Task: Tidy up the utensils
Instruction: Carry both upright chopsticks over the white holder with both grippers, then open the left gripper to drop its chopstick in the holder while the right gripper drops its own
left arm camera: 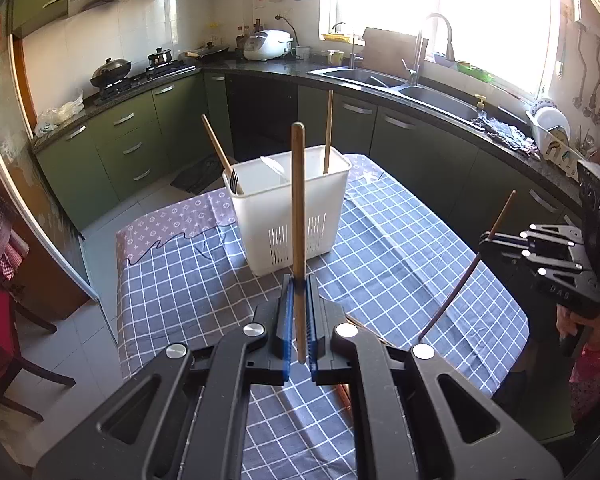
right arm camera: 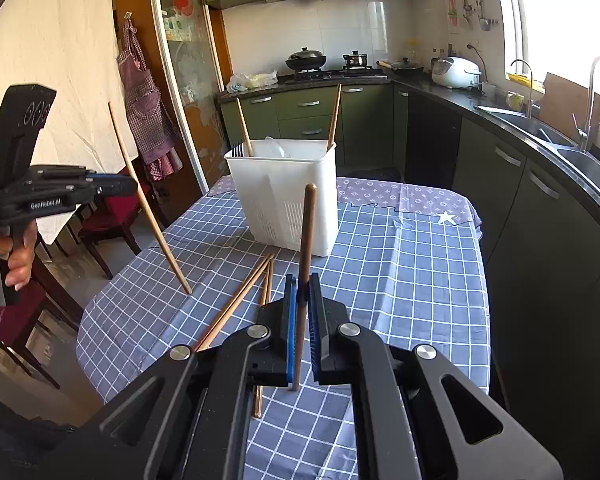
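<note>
Utensil caddy (left arm camera: 288,216), white, already holds a fork (left arm camera: 234,181) and 2 wooden handles. Left gripper (left arm camera: 299,316) and right gripper (right arm camera: 302,312) are each clamped on 1 chopstick (left arm camera: 298,216) before the caddy; several chopsticks (right arm camera: 240,304) lie on the tablecloth (right arm camera: 400,280), unsorted.

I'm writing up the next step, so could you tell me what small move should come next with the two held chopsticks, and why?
Probably carry the left gripper forward over the white holder: it is shut on a chopstick, the holder stands just ahead, and the right gripper already has its own chopstick.
</note>
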Available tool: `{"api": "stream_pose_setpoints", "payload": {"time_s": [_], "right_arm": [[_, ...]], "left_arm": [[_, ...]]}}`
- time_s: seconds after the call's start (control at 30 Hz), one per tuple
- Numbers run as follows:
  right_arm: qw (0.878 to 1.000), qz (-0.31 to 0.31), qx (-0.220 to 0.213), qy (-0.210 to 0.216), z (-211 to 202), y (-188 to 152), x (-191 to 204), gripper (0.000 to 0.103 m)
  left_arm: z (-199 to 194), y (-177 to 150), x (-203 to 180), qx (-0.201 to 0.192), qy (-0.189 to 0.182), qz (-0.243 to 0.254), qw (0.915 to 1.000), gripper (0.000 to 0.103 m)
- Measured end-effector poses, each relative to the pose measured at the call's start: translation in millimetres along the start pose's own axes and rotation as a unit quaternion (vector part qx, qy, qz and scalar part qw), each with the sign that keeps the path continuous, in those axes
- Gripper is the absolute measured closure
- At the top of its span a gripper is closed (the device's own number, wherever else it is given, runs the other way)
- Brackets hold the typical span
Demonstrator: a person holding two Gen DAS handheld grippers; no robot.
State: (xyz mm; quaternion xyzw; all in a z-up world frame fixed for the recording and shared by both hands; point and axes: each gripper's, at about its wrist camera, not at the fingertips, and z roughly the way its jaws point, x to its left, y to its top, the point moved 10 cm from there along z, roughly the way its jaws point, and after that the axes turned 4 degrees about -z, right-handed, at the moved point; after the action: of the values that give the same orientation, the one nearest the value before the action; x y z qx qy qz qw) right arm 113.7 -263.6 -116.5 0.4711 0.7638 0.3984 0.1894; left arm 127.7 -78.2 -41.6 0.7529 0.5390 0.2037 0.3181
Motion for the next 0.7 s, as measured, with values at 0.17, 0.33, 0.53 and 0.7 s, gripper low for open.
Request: {"api": "stream_pose_setpoints", "payload": {"time_s": [0.17, 0.33, 0.53, 0.7], "right_arm": [[1.0, 0.004, -0.003, 0.002, -0.8, -0.7, -2.0, 0.096], [1.0, 0.008, -0.005, 0.001, -3.4, -2.2, -5.6, 0.096], [1.0, 0.013, -0.009, 0.005, -3.5, -2.5, -6.5, 0.096], [1.0, 0.013, -0.009, 0.009, -3.5, -4.6, -4.6, 0.096]], "left_arm": [[-13.6, 45.9, 1.4, -0.025, 0.009, 0.004, 0.9996, 0.097], [-28.5, 95.4, 1.1, -0.054, 0.012, 0.004, 0.9984, 0.097], [-41.7, 151.7, -1.3, -0.099, 0.026, 0.005, 0.9947, 0.097], [-21.1, 174.3, 6.4, -0.109, 0.047, 0.002, 0.9929, 0.097]]}}
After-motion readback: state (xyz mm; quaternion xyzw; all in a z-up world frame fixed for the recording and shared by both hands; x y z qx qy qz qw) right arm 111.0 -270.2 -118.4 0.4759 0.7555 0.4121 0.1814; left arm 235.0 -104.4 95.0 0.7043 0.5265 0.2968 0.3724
